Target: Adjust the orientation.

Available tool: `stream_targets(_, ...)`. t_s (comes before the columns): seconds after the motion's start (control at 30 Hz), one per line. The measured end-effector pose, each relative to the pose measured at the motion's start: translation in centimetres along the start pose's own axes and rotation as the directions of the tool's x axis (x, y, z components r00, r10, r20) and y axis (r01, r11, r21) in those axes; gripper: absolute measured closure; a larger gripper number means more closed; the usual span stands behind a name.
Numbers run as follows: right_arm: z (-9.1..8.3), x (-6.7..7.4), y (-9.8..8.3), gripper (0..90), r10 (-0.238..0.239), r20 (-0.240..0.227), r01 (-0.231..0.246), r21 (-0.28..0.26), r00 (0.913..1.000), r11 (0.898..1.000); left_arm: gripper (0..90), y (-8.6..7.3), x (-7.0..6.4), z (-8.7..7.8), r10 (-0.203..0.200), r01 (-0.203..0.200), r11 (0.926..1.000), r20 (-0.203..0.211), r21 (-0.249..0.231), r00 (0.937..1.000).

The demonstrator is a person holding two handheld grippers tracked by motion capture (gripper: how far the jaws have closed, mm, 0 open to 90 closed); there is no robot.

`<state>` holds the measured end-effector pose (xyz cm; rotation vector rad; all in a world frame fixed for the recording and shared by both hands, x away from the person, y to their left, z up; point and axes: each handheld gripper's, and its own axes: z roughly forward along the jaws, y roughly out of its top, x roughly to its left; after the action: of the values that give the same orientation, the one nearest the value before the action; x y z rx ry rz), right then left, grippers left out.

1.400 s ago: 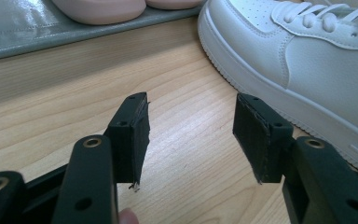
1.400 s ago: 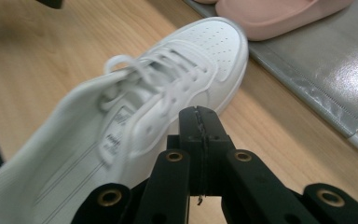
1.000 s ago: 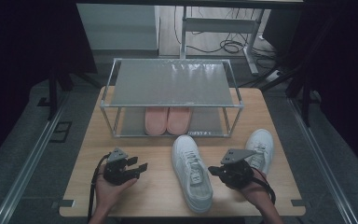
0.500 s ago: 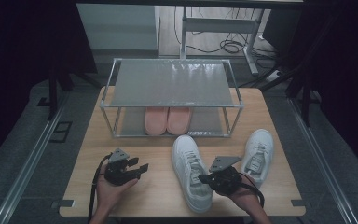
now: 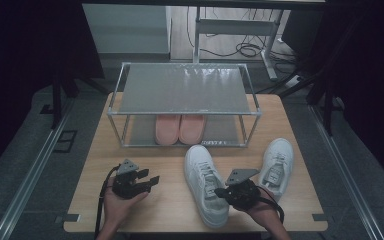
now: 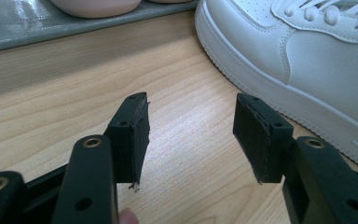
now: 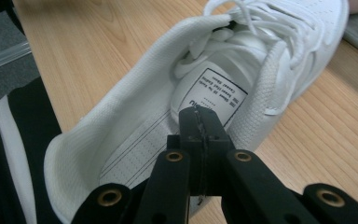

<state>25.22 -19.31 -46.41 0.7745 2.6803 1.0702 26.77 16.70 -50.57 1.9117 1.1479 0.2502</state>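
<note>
The right gripper [image 7: 200, 122] has its jaws pressed together with nothing between them, its tips poised over the opening of the nearer white sneaker [image 5: 206, 185], which lies on the wooden table [image 5: 170, 210] just in front of the metal shoe rack [image 5: 182, 90], toe toward the rack. In the right gripper view the closed tips point at the printed insole label, between the heel collar and the tongue; whether they already touch the insole is hard to say from this angle. The main risk, as I judge it, is that closed jaws cannot take hold of the collar: unless they open first, pushing down would only shove the shoe along the smooth table, or skew it toward the second white sneaker [image 5: 276, 161] lying near it on the right. A grip on the thin collar alone could also let the shoe swing and slip out when lifted. The loose laces near the tongue could snag a jaw. The left gripper [image 6: 189, 135] rests on the table with its jaws wide apart and empty, beside the sneaker's side wall, so it does not steady the shoe. The pink slippers [image 5: 180, 128] already sit on the lower shelf, leaving little room there.
</note>
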Motion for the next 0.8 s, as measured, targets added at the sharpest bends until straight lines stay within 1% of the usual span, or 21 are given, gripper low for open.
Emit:
stream_targets(0.3,-1.0,-1.2,-0.9,90.0,0.028,0.049,-0.028,0.006,0.9984,1.0,46.4,0.0,0.0,0.1,0.005,-0.005,1.0,0.003,0.003,1.0)
stream_targets(0.37,-1.3,-1.6,-1.2,90.0,0.037,0.051,-0.037,-0.001,0.998,0.999,46.4,0.0,-0.1,0.1,0.005,-0.005,1.0,0.003,0.003,1.0)
stream_targets(0.57,-1.4,-1.5,-1.2,90.0,0.029,0.047,-0.029,-0.005,0.9985,1.0,46.4,0.0,-0.1,0.2,0.005,-0.005,1.0,0.003,0.004,1.0)
stream_targets(0.67,-1.7,-1.5,-1.1,90.0,0.029,0.038,-0.028,-0.021,0.9988,0.999,46.3,0.0,-0.1,0.1,0.004,-0.004,1.0,0.003,0.003,1.0)
stream_targets(0.7,-2.0,-1.6,-1.1,90.0,0.031,0.04,-0.03,-0.036,0.9987,0.999,46.3,0.0,-0.1,0.1,0.004,-0.004,1.0,0.003,0.003,1.0)
stream_targets(0.8,-2.5,-1.7,-1.0,90.0,0.032,0.045,-0.029,-0.049,0.9985,0.998,46.3,0.0,0.0,0.1,0.004,-0.004,1.0,0.002,0.001,1.0)
